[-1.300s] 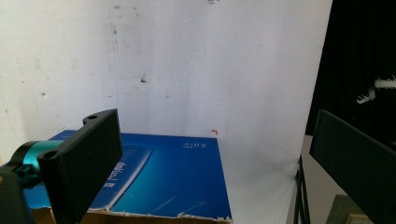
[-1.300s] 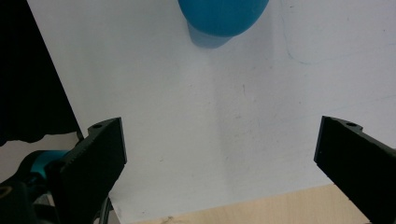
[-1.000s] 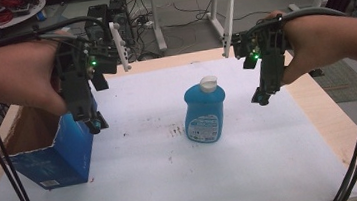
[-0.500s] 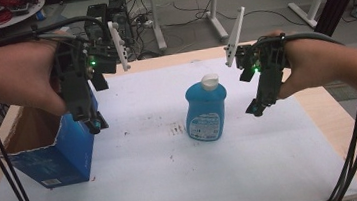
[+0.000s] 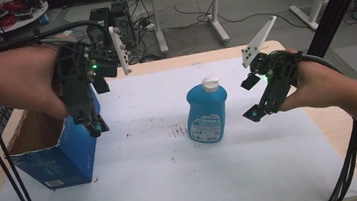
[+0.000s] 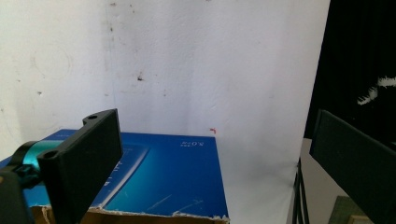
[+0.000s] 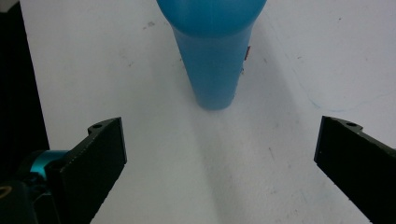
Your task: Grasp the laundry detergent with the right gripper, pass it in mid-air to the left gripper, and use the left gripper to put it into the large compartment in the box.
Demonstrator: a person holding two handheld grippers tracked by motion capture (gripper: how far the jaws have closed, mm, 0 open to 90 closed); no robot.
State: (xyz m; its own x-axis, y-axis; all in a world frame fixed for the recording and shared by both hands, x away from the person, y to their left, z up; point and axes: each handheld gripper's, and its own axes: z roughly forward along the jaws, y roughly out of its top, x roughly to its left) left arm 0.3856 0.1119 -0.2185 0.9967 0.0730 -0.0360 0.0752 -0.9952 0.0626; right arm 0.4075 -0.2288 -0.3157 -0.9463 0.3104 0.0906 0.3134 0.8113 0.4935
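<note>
A blue bottle [image 5: 207, 113] with a white cap stands upright mid-table on the white sheet [image 5: 175, 181]. The right gripper [image 5: 257, 111] hovers just beside it, jaws spread, nothing between them. The left gripper [image 5: 93, 125] hangs over an open blue box [image 5: 57, 161], jaws spread.

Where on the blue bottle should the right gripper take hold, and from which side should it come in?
Probably the flat-sided body of the blue bottle, below the white cap, where the sides run nearly straight. It stands upright on the white table cover, apart from the blue box. The right gripper, jaws wide open, already sits on its right, so coming in level from there looks simplest.
</note>
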